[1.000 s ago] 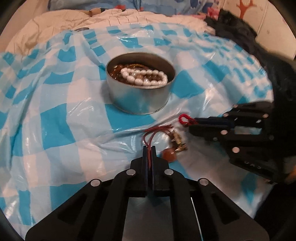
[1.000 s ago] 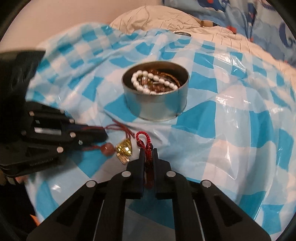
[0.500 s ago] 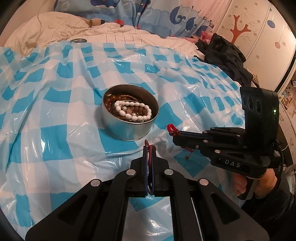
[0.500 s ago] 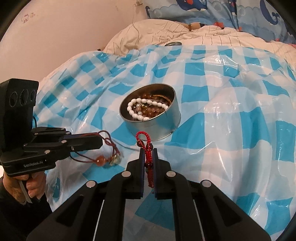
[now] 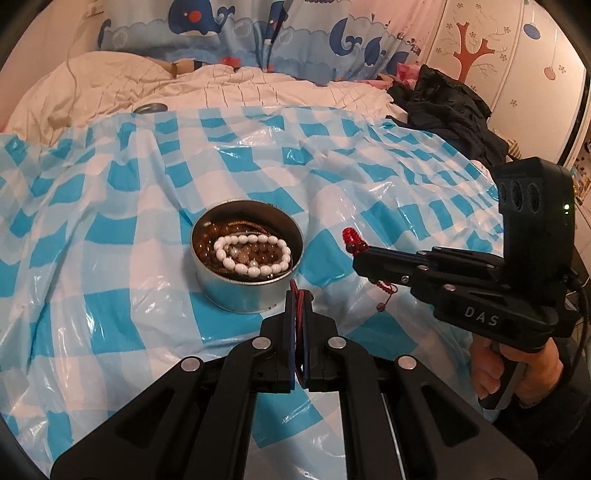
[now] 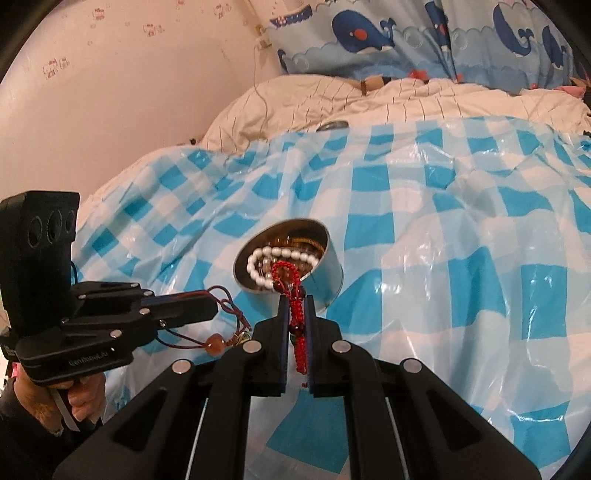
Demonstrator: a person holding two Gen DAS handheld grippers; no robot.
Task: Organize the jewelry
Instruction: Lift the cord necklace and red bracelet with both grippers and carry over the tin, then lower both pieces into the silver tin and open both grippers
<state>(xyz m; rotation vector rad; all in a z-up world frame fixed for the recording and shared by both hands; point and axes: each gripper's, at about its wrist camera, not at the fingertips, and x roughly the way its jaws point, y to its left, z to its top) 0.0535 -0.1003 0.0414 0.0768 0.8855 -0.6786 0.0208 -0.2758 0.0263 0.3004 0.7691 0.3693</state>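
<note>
1. Since the frames a second ago both grippers have lifted up off the sheet and the views have pulled back; the cord necklace and the red bracelet, then lying on the plastic, now hang in the air.
2. One container: round metal tin [image 5: 246, 275] on the blue-and-white checked plastic sheet [image 5: 110, 258], open top. Inside: one white bead bracelet [image 5: 253, 254] on top of brown bead strands [image 5: 221, 240]; strand count can't be told.
3. Left gripper [image 5: 300, 295]: fingers closed down tight on a dark red cord necklace [image 6: 221, 314]. In the right wrist view the cord loops out past the tips, and an orange bead [image 6: 215, 342] and a small gold pendant [image 6: 242, 336] dangle below, clear of the sheet, left of the tin.
4. Right gripper [image 6: 295, 301]: fingers pinched on a red braided bracelet [image 6: 291, 291] with a few dark beads. Its loop sticks up past the tips, its tail hangs down between the fingers. In the left wrist view it's right of the tin and apart from it.
5. Count: two grippers, one tin, one necklace held, one red bracelet held.
6. Background: striped cream duvet [image 5: 258, 88], whale-print curtain [image 6: 406, 33], dark clothing [image 5: 450, 107] at right.
</note>
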